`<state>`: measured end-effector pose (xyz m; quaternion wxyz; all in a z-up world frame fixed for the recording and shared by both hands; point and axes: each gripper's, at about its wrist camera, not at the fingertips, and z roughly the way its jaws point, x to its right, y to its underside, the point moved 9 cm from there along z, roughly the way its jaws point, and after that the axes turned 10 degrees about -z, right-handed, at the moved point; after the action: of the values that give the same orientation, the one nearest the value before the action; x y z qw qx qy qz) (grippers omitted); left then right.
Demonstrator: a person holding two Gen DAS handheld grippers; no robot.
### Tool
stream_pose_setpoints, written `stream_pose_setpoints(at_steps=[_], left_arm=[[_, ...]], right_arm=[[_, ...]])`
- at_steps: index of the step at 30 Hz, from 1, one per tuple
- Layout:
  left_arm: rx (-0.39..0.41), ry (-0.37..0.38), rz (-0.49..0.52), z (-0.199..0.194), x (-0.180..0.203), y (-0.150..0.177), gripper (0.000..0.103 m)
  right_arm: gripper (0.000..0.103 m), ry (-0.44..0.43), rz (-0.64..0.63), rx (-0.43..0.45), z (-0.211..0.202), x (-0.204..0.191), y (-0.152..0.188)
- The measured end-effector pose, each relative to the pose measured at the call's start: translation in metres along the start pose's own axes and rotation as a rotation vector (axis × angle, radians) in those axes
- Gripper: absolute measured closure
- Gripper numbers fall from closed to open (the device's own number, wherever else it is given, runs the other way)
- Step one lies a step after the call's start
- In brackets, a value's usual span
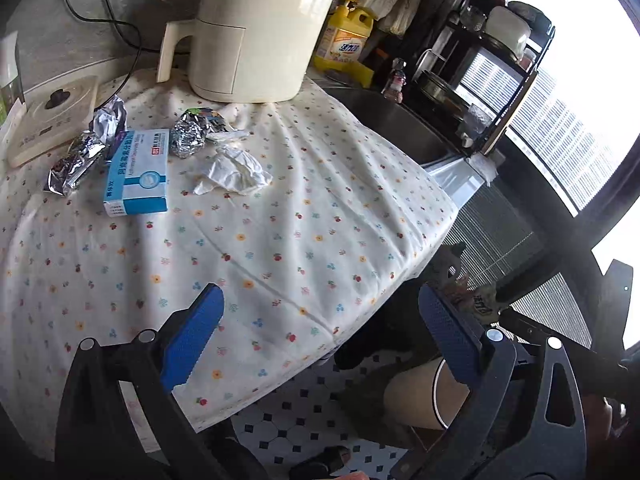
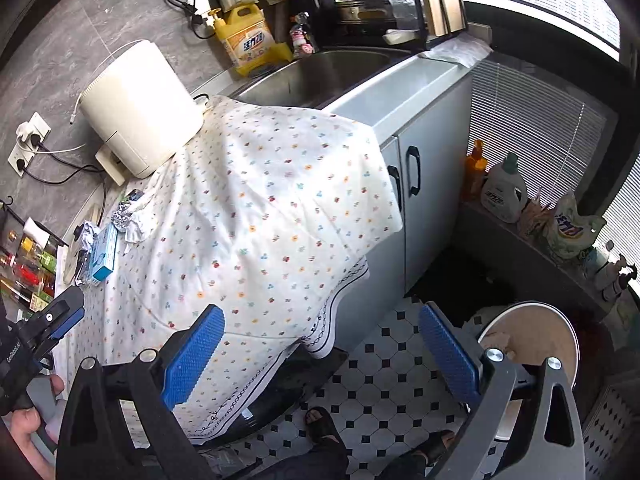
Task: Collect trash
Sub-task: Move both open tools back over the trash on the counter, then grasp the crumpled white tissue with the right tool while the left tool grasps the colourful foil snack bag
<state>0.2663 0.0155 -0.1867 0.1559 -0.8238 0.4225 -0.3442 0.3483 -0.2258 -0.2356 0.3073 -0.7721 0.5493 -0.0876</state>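
Trash on the desk: a crumpled tissue [image 1: 232, 172], foil wrappers [image 1: 188, 136] and a blue medicine box [image 1: 138, 172] lie well ahead and left of the left gripper [image 1: 320, 340], whose fingers are apart, holding nothing. The box's long axis runs away from the fingers. The right gripper's [image 2: 320, 352] fingers are likewise spread and hold nothing, with the bin [image 2: 560, 344] just right.

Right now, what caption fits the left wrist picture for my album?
Open left gripper hovers over flowered tablecloth facing crumpled white tissue, blue medicine box and silver foil wrappers.

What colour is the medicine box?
Blue and white medicine box; clearest in the left wrist view.
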Motion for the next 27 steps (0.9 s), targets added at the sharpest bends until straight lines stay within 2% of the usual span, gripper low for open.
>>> stream_pose_setpoints(at_steps=[15,27], left_arm=[[0.107,-0.068,-0.109,-0.03,-0.134,-0.069,0.006],[0.118,-0.104,-0.158,-0.008,-0.207,-0.118,0.006]], right_arm=[[0.008,-0.054,-0.098,0.015,0.05,-0.124,-0.036],[0.008,-0.059,-0.144,0.034,0.081,-0.187,-0.062]])
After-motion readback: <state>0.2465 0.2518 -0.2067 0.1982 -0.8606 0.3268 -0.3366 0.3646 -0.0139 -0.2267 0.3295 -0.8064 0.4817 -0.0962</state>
